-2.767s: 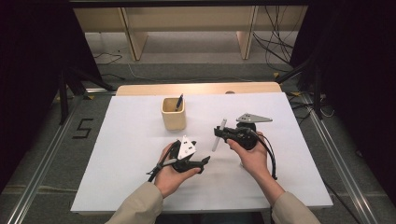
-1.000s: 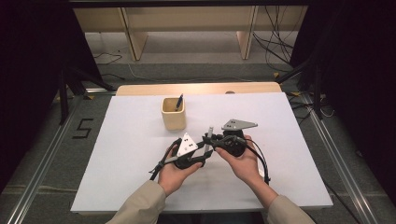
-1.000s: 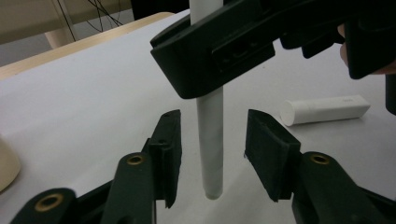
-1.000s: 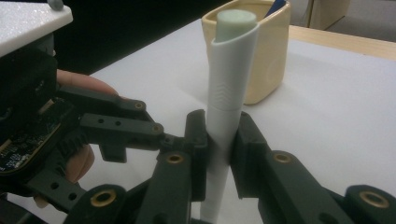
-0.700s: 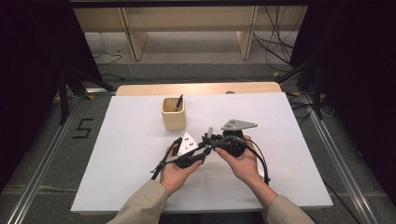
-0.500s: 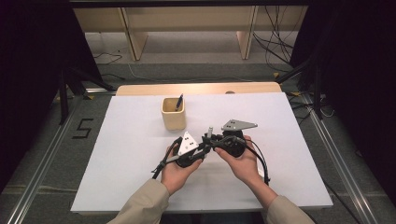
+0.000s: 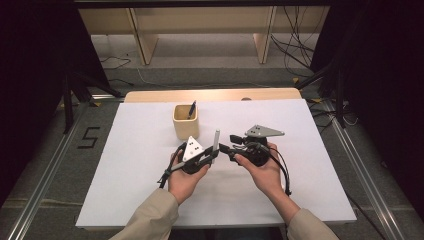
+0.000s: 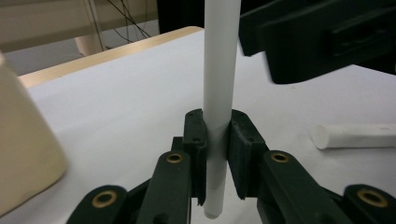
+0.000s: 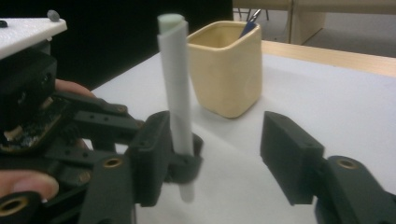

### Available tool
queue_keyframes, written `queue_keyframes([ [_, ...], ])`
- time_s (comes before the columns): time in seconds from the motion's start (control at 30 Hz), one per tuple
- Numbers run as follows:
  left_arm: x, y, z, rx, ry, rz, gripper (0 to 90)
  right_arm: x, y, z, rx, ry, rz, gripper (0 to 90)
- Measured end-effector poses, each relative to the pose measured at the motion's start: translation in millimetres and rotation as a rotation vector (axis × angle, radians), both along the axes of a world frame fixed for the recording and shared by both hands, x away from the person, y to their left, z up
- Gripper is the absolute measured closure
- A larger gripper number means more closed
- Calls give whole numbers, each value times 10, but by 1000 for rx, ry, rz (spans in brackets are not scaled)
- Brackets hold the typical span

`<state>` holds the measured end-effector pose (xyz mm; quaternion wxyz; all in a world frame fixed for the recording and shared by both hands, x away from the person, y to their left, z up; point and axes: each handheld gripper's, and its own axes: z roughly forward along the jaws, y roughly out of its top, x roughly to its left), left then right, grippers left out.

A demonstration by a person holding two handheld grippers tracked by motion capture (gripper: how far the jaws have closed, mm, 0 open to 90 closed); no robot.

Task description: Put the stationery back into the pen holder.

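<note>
A white pen (image 7: 216, 142) stands upright over the middle of the table, and my left gripper (image 7: 210, 159) is shut on its lower end. In the left gripper view the pads clamp the pen (image 8: 219, 70) on both sides. My right gripper (image 7: 229, 144) faces it from the right; its jaws have just been opening. In the right gripper view they stand wide apart, the left jaw beside the pen (image 9: 176, 93) and the right jaw well off it. A cream cup (image 7: 186, 121) with a dark pen (image 7: 192, 109) in it stands just behind.
A white sheet (image 7: 125, 150) covers the wooden table (image 7: 210, 95). A short white cylinder (image 8: 355, 135) lies on the sheet beyond the left gripper. Dark floor, rails and cables surround the table.
The right hand brought the pen over to the left gripper, which closed on it. The right jaws then spread apart off the pen. Both hands have since stayed put.
</note>
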<state>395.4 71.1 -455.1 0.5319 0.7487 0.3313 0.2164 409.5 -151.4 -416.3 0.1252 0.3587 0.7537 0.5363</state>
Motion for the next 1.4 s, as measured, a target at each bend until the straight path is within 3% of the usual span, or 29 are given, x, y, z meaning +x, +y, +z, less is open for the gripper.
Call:
queue_keyframes([
  [0.27,136,229,106,-36,-17,67,784,30,-57,-59,-45,20,-15,373],
  [0.6,321,447,293,-36,-46,122,784,54,-118,-120,-82,41,-31,357],
  [1.03,501,579,537,-48,-90,163,784,59,-129,-175,-107,54,-35,343],
  [1.4,620,644,646,-49,-111,192,784,62,-101,-218,-117,70,-30,337],
])
